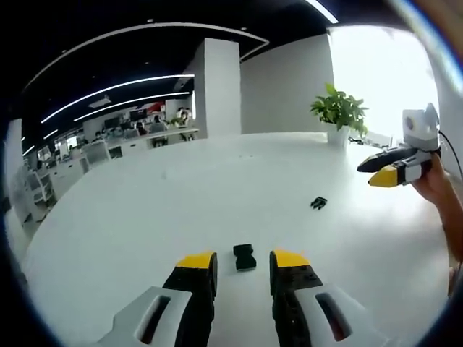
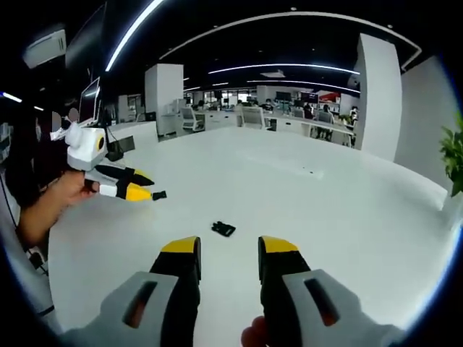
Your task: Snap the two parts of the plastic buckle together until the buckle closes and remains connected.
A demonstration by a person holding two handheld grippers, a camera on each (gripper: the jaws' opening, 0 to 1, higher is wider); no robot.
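Both yellow-tipped grippers, left (image 1: 244, 264) and right (image 2: 228, 250), hover with jaws parted, holding nothing, above the bare white round table (image 1: 145, 217). Nothing blocks either. One small black plastic buckle half (image 1: 244, 257) lies between the left jaws' tips; the other black pronged half (image 2: 223, 229) lies just ahead of the right. A potted green plant (image 1: 338, 114) stands far beyond.

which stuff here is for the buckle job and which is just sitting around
For the job: buckle part between the left gripper jaws; second buckle part ahead of the right gripper.
Just there: potted plant, white table, office desks.
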